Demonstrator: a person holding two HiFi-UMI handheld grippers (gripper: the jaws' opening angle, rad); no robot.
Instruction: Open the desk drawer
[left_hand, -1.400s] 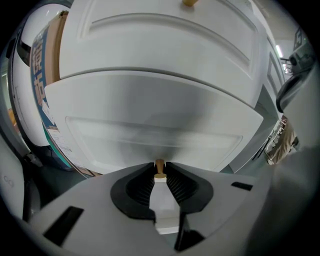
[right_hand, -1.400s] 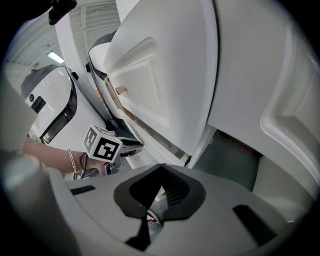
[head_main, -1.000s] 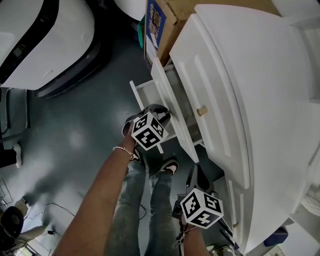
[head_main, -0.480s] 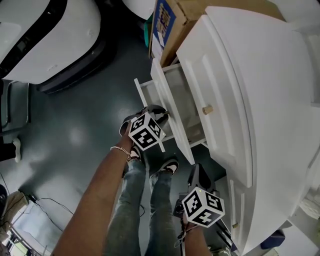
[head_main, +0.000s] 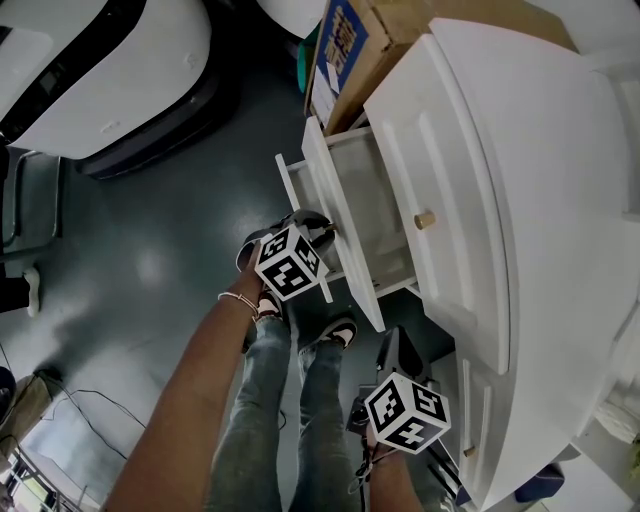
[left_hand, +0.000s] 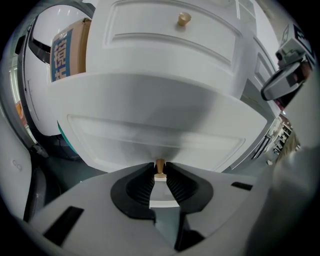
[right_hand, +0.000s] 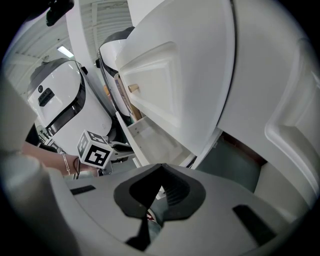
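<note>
The white desk (head_main: 540, 200) fills the right of the head view. Its lower drawer (head_main: 375, 215) stands pulled out toward me, its white front (left_hand: 160, 127) wide across the left gripper view. My left gripper (left_hand: 159, 168) is shut on that drawer's small wooden knob (left_hand: 159, 165), and its marker cube (head_main: 290, 262) sits just outside the drawer front. The drawer above is closed, with its own wooden knob (head_main: 424, 219). My right gripper (right_hand: 160, 170) hangs lower down beside the desk, shut on nothing, under its cube (head_main: 405, 412).
A cardboard box (head_main: 350, 45) stands against the desk's far end. A large white machine (head_main: 100, 80) lies on the dark floor to the left. The person's legs and shoes (head_main: 300, 390) stand right below the open drawer. Cables trail at the bottom left.
The drawer has slid further out of the desk, drawn by my left gripper on its knob. The right gripper has kept still.
</note>
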